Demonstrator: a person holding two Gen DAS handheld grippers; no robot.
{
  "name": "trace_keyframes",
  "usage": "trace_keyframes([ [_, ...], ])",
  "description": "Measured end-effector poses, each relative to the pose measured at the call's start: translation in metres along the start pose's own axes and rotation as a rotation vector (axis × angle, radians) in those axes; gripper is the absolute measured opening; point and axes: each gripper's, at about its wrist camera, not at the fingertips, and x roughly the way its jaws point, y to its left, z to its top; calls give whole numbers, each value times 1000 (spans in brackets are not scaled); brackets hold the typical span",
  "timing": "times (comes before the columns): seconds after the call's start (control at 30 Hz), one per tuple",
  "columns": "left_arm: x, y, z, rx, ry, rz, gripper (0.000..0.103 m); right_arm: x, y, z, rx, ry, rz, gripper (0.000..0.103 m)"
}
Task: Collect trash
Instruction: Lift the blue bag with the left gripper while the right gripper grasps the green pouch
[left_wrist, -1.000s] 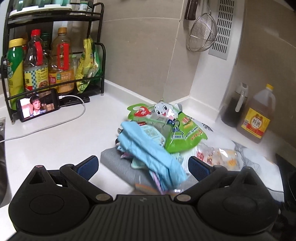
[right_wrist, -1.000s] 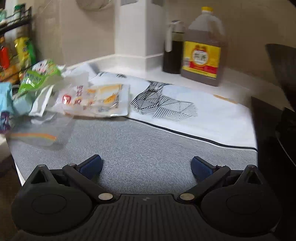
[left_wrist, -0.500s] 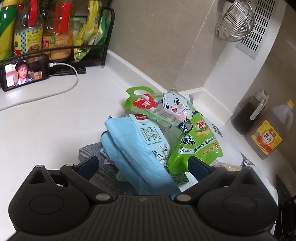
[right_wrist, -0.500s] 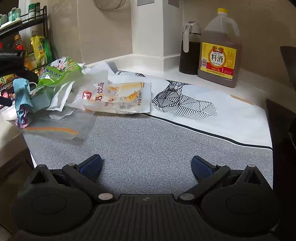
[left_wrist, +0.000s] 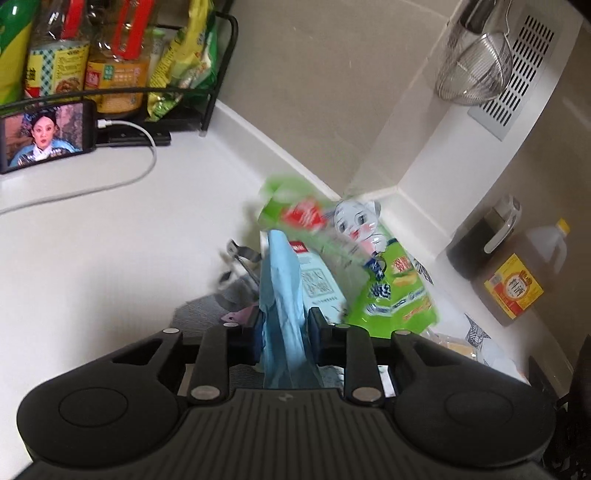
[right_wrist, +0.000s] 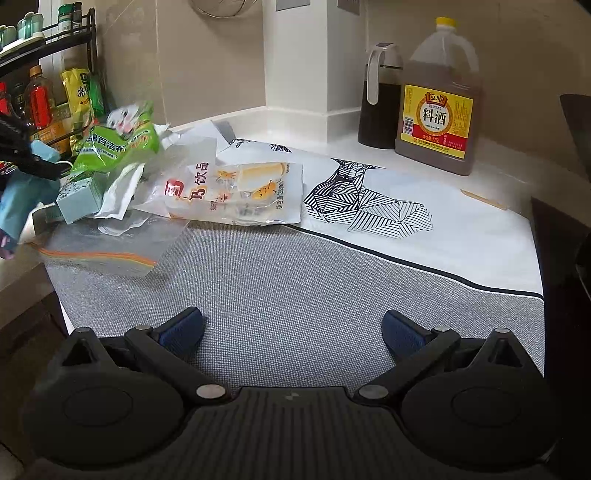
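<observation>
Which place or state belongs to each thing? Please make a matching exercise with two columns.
1. light blue plastic wrapper
2. large brown bottle with yellow label
3. black smartphone
4. right gripper

a. jaws wide apart, nothing between
b. by the black rack, cable plugged in
c. between the left gripper's closing jaws
d. standing against the wall beside a dark jug

Pairs: 1-c, 2-d, 3-b, 4-a

The right gripper (right_wrist: 291, 332) hangs wide open over the grey mat (right_wrist: 295, 288). At ten o'clock lies the wrapper pile (right_wrist: 229, 192); at one o'clock stands the cooking-wine jug (right_wrist: 439, 103).
</observation>
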Motion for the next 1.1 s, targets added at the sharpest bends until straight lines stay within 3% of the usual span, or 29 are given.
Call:
trace_keyframes([
  [0.4,-47,53,-8,-23,-29,10,26,-8,-2,-1,33,-37,-19,103],
  [0.53,-79,67,-27,-5,-44,-11,26,-34,3,6,57,-124,27,103],
  [0.7,-117,80,-61,8,-56,-56,26,-58,33,23,-6,-191,62,103],
  [0.93,-165,101,-98,15,-79,-48,26,-74,73,43,-74,-221,107,103],
  [1.1,-187,122,-120,4,-99,-3,26,-81,94,49,-111,-227,120,103],
])
